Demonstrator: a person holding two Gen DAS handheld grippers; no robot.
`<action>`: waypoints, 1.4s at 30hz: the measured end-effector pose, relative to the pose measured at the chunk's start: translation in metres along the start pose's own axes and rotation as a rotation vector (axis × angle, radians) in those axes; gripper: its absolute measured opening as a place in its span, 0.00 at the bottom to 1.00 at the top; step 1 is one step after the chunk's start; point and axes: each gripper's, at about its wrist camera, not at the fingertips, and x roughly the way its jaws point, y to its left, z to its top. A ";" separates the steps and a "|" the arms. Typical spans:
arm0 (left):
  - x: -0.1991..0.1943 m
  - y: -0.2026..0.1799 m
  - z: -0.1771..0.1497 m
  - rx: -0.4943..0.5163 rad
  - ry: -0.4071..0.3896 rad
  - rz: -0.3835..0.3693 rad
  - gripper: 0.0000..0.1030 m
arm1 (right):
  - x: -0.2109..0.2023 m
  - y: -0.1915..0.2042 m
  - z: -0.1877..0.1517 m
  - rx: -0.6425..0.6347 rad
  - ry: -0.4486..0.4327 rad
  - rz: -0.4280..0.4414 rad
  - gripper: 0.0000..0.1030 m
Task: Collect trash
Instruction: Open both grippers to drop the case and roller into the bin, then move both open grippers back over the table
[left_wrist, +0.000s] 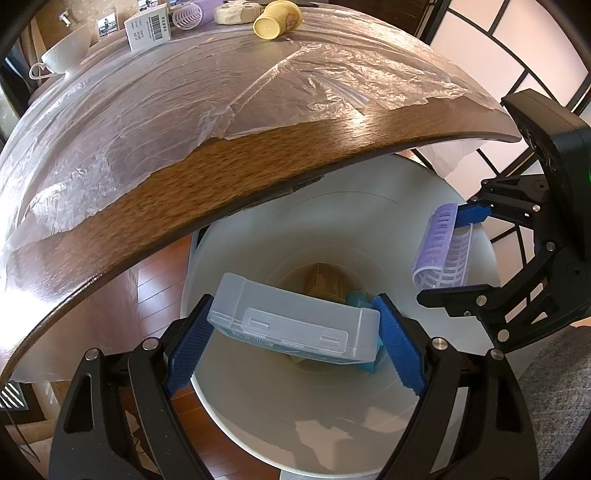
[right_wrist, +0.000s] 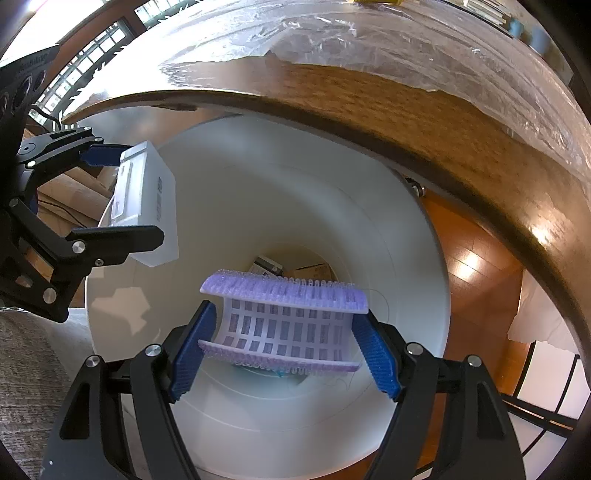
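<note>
Only the left view shows the yellow cup (left_wrist: 277, 19); left gripper (left_wrist: 295, 334) clamps the clear box (left_wrist: 295, 319), right gripper (right_wrist: 284, 341) the purple roller (right_wrist: 284, 317).

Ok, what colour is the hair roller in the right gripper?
Lilac-purple bristles over a white grid core: hair roller, clearest in the right wrist view.

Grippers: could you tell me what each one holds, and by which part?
Left gripper: clear box, by its short ends. Right gripper: purple roller, by its ends.

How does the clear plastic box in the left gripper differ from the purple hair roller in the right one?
The clear plastic latched box is rectangular and solid-walled; the purple slotted hair roller is curved, perforated and bristly. The box spans a wider finger gap than the roller. Both are clamped between blue fingers over the white round bin.
</note>
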 end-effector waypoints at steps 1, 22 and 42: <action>0.000 0.000 0.000 0.000 0.000 0.000 0.84 | 0.000 0.000 0.000 0.000 0.001 0.000 0.72; -0.015 -0.001 0.002 -0.026 -0.006 -0.011 0.84 | -0.041 -0.001 -0.002 -0.014 -0.067 -0.059 0.80; -0.101 0.097 0.123 -0.136 -0.415 0.159 0.97 | -0.148 -0.057 0.157 -0.093 -0.457 -0.239 0.96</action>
